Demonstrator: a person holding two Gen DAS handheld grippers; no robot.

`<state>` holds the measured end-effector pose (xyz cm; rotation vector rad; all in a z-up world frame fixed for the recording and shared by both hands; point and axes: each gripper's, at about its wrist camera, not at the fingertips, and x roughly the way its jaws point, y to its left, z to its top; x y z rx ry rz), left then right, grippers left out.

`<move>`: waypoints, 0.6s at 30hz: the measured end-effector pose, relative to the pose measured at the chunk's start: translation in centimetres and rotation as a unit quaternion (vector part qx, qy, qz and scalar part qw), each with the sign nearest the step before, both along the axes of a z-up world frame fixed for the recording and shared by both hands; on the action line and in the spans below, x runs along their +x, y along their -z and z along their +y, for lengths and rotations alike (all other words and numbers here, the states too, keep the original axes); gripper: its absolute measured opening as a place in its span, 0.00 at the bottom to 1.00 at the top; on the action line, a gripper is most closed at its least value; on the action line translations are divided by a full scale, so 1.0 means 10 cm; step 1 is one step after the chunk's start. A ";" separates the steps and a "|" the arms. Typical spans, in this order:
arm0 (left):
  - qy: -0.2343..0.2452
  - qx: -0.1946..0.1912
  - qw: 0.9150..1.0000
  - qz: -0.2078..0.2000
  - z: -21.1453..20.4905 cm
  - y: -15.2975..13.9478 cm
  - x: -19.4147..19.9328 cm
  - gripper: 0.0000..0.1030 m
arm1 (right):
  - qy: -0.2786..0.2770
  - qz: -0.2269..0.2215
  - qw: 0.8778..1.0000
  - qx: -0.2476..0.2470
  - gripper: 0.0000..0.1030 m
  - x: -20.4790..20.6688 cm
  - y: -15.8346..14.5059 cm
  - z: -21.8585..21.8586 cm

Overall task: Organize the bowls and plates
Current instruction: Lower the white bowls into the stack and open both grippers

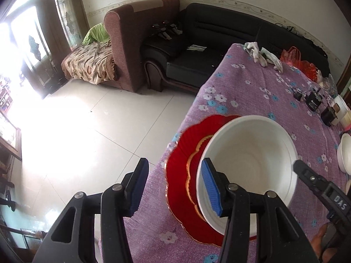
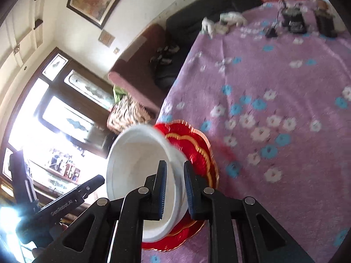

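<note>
A white bowl (image 1: 250,160) is tilted over a red scalloped plate (image 1: 179,175) with a gold rim, near the table's left edge. My right gripper (image 2: 174,188) is shut on the bowl's (image 2: 136,166) near rim, one finger inside and one outside, above the red plate (image 2: 197,153). My right gripper also shows in the left wrist view (image 1: 318,186) at the bowl's right side. My left gripper (image 1: 173,186) is open, with its right pad (image 1: 211,186) in front of the bowl's left wall and its left pad (image 1: 138,186) over the table edge.
The table has a purple flowered cloth (image 1: 252,92). More white bowls (image 1: 344,155) stand at its right edge. Black chargers (image 1: 313,103), white socks (image 1: 263,54) and a red bag (image 1: 300,61) lie at the far end. Sofas (image 1: 197,50) and tiled floor (image 1: 98,120) lie left.
</note>
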<state>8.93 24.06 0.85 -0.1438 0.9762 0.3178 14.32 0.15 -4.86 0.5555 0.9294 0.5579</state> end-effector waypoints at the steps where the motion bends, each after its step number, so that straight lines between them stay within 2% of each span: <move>1: -0.002 0.000 1.000 0.000 0.02 0.00 0.02 0.48 | 0.003 -0.001 1.000 0.001 0.18 0.01 -0.01 -0.03; 5: -0.007 0.012 1.000 0.000 0.04 -0.03 0.12 0.48 | 0.021 -0.011 1.000 0.010 0.18 0.08 -0.08 -0.14; 9: -0.015 0.019 1.000 -0.001 0.08 -0.07 0.23 0.48 | 0.009 -0.025 1.000 0.010 0.18 0.19 -0.21 -0.05; 13: -0.020 0.025 1.000 0.002 0.09 -0.07 0.31 0.48 | -0.003 -0.037 0.999 -0.013 0.18 0.26 -0.27 0.11; 18: -0.022 0.029 0.999 0.019 0.12 0.03 0.44 0.48 | 0.001 -0.026 0.999 -0.042 0.18 0.40 -0.17 0.26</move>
